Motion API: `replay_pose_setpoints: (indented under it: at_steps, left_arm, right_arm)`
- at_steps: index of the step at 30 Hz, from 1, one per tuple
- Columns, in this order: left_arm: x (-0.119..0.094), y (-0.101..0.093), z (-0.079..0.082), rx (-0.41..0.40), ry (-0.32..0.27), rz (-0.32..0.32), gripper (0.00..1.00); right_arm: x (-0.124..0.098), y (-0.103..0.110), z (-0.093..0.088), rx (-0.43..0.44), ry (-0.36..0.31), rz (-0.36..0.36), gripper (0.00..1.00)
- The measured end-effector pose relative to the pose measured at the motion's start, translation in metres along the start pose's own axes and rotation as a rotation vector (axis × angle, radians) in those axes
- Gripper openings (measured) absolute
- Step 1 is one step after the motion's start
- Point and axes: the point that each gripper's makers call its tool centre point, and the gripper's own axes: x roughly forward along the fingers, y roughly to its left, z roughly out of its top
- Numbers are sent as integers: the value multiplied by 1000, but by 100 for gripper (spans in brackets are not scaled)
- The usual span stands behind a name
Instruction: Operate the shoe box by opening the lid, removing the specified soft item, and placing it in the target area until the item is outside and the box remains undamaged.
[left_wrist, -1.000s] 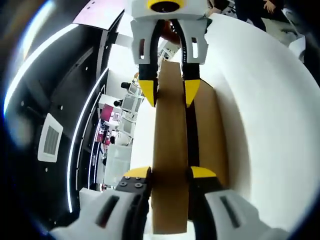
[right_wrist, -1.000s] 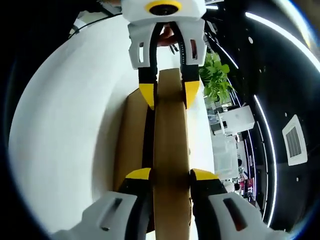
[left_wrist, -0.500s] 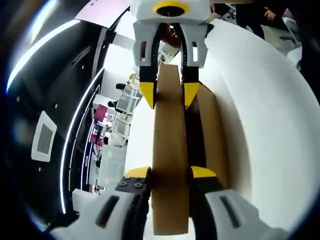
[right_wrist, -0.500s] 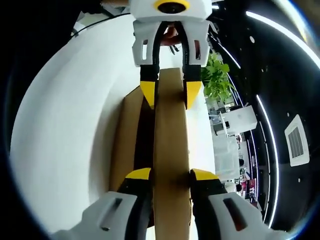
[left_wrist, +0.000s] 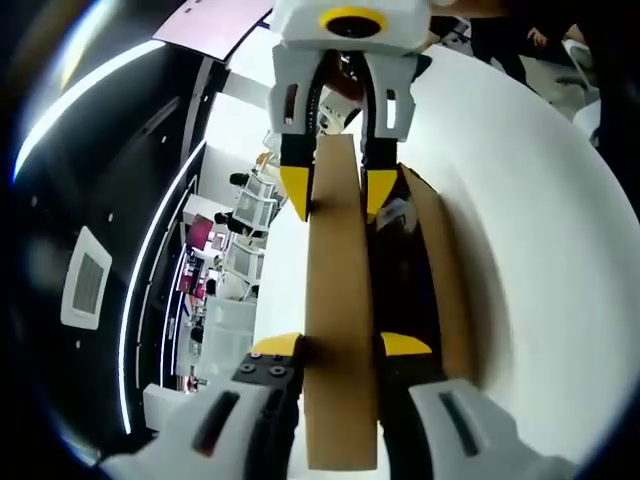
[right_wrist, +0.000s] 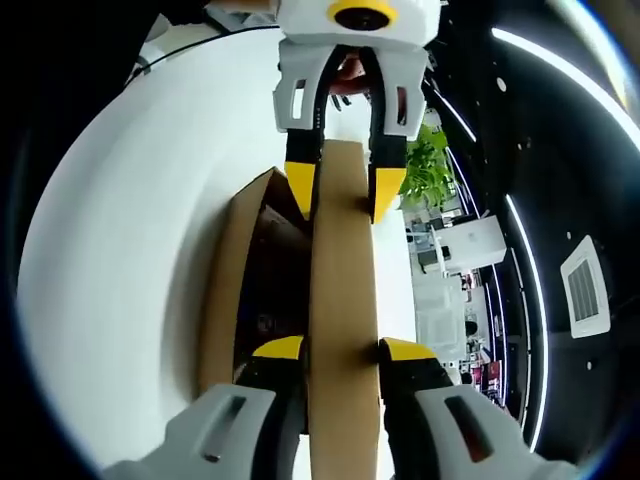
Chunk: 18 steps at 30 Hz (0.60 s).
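The brown cardboard lid (left_wrist: 340, 290) of the shoe box stands on edge between my two grippers. My left gripper (left_wrist: 340, 345) is shut on its near end, and my right gripper (left_wrist: 338, 192) is shut on the far end. In the right gripper view the same lid (right_wrist: 343, 260) runs from my right gripper (right_wrist: 342, 348) up to my left gripper (right_wrist: 344, 190). The box body (left_wrist: 452, 300) lies beside the lid on the white table. Its inside (right_wrist: 268, 290) is dark, and I cannot make out what lies in it.
The white table (left_wrist: 540, 250) spreads out beyond the box wall (right_wrist: 222, 290), with a bare stretch (right_wrist: 120, 230) on that side. A green plant (right_wrist: 428, 165) and office furniture (left_wrist: 235, 260) stand in the room behind. People stand beyond the table's far edge (left_wrist: 520, 30).
The lid has swung further away from the box body. The gap between them has widened, and more of the dark inside shows. Both grippers keep their hold.
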Motion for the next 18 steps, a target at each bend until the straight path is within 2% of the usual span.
replay_pose_setpoints:
  at_steps: [4,18]
  left_arm:
    - [1,1,1,-4,-8,7,29]
    - [0,28,0,0,-22,46,28]
  right_arm:
    - [1,-5,0,-7,5,-17,27]
    - [7,-26,1,-29,22,-90,26]
